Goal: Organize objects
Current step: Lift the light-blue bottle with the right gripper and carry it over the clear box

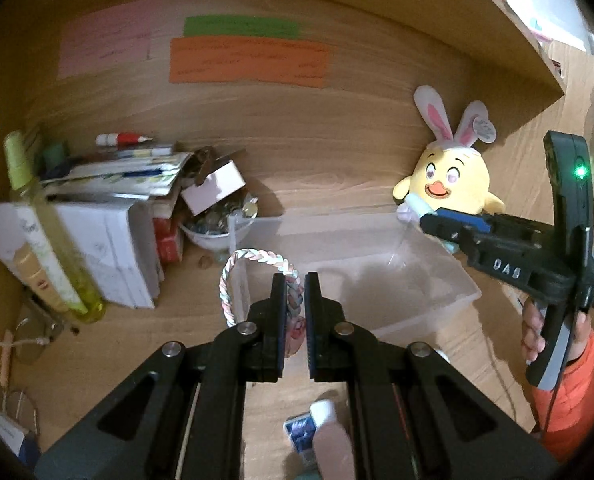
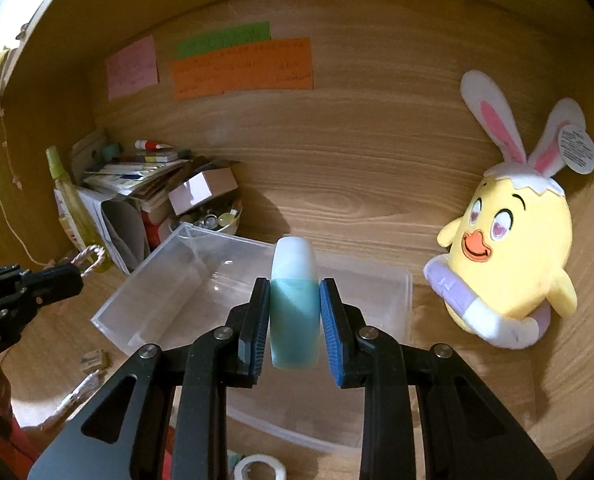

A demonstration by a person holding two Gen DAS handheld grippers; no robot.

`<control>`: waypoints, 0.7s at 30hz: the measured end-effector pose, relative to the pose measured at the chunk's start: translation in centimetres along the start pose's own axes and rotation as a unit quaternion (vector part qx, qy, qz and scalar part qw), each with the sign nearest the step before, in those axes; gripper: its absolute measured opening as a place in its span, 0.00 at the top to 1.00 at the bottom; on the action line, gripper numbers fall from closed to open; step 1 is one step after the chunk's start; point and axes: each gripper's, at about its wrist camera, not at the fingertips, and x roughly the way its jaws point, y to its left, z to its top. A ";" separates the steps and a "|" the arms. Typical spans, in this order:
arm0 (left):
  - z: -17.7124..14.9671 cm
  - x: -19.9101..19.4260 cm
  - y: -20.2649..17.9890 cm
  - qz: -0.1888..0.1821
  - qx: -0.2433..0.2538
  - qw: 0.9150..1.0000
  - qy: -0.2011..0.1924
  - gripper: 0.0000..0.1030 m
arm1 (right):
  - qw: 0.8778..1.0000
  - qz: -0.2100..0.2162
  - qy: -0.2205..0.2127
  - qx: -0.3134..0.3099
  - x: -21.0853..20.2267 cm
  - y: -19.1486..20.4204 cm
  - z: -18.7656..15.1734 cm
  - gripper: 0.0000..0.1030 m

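Left claw (image 1: 295, 280) clenched on braided bracelet (image 1: 233, 280) | right claw (image 2: 295, 292) gripped teal bottle (image 2: 295, 300) | I held both over clear bin (image 2: 393, 280), seemingly for dropping in.

Bottle (image 2: 295, 300) teal, white cap; braided loop (image 1: 257, 280) pastel pink-white-mint; plush chick (image 2: 513, 256) yellow (pink-lined ears); bin (image 2: 137, 300) clear.

Black fingers (image 2: 257, 328), blue pads, orange sleeve (image 1: 569, 396)

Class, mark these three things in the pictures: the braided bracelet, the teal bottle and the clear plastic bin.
braided bracelet (image 1: 257, 259), left wrist view, top of its loop.
teal bottle (image 2: 295, 312), right wrist view, middle of its body.
clear plastic bin (image 2: 405, 300), right wrist view, right wall.
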 end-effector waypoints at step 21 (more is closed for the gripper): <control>1.2 9.2 -1.2 -0.023 -0.003 0.996 0.086 0.93 | 0.997 0.011 0.077 -0.011 6.2 0.1 -1.7 0.78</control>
